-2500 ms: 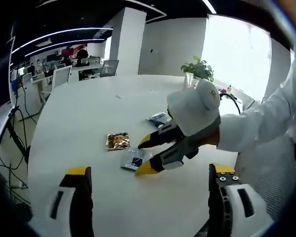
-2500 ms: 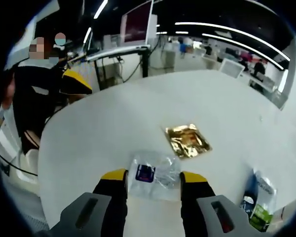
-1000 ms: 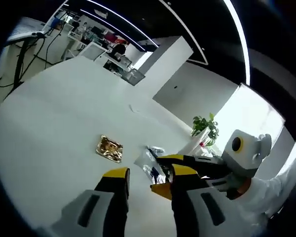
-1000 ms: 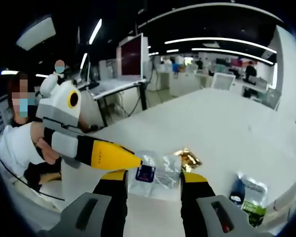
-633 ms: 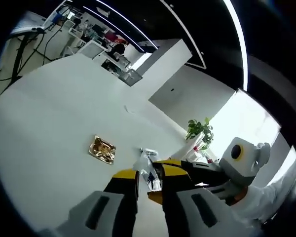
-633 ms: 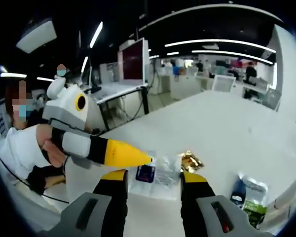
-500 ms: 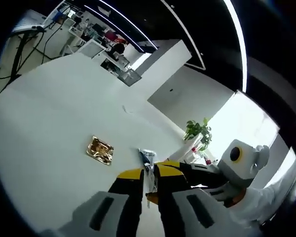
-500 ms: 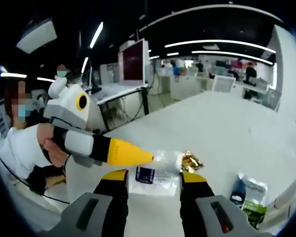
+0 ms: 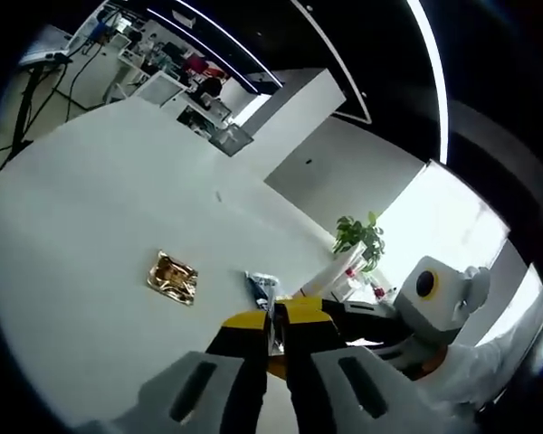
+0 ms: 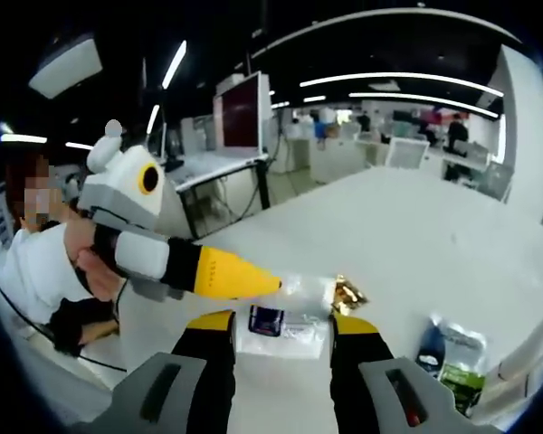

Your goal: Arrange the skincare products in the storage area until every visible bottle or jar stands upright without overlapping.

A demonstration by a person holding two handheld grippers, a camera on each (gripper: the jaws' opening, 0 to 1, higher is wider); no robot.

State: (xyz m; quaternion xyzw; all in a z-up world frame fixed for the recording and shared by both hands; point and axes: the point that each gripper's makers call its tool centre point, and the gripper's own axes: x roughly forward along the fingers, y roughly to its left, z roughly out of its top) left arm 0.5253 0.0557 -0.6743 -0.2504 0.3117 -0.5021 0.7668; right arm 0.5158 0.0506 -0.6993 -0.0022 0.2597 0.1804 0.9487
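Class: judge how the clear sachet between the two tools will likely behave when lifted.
The clear sachet looks thin and crinkled, so probably floppy and light. Its glossy film may slip from the left tool, whose jaws pinch only its edge.

A large white table (image 9: 90, 226) fills an open office; a potted plant (image 9: 356, 238) stands near its far edge beside a bright window (image 9: 434, 235); ceiling light strips (image 10: 407, 80) glow above desks and a monitor (image 10: 242, 114).

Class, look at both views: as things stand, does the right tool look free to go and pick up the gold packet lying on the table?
Probably not yet. The right tool has the clear sachet between its tips, which the left tool is also pinching. The gold packet itself lies uncovered on the white table, so only the held sachet stands in the way.
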